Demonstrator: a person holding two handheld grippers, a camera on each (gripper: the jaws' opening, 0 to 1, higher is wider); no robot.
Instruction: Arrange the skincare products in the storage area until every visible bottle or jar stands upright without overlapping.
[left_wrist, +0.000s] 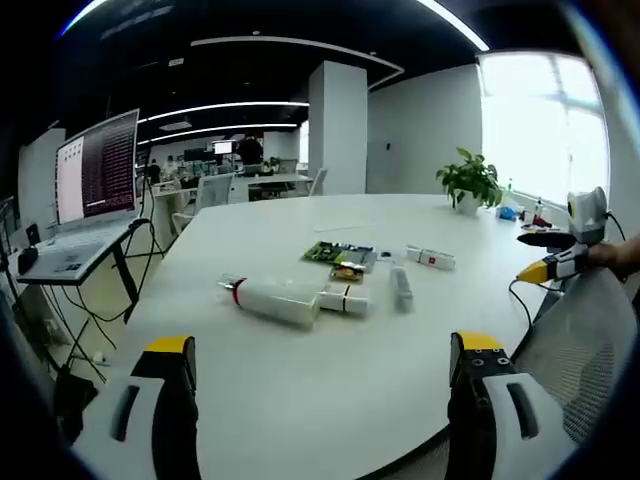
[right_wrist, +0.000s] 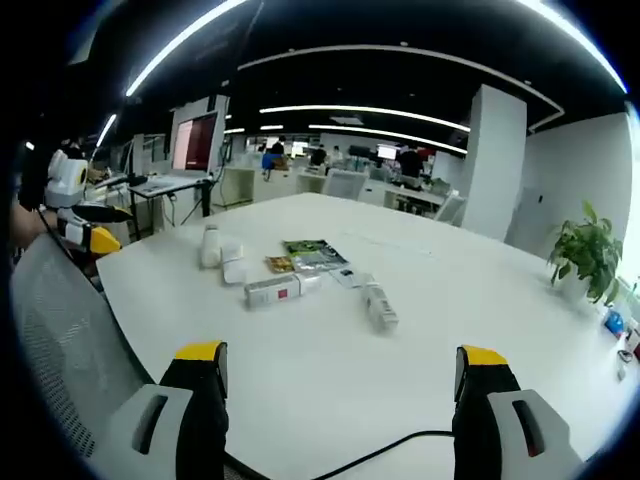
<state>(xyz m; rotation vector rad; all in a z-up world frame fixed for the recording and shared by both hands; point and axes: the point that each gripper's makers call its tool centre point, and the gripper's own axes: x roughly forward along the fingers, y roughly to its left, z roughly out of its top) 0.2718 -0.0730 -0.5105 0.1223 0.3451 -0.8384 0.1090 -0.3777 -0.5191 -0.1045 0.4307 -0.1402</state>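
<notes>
Seemingly at risk of rolling if nudged, a large white bottle is seen lying on its side mid-table in the left gripper view, smaller tubes just beside it, the left gripper held wide apart; in the right gripper view, the right gripper, jaws apart and empty, is faced by a red-labelled tube, also toppled

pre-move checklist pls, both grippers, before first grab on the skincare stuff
1. Left gripper open, holding nothing: ok.
2. Right gripper open, holding nothing: ok.
3. Products upright: not ok. The large white bottle, small white tube and red-labelled tube all lie on the white table.
4. No overlap: cannot tell; a smaller bottle lies against the large one's end.
5. Flat sachets near the bottles: possible obstruction, cannot tell.
</notes>
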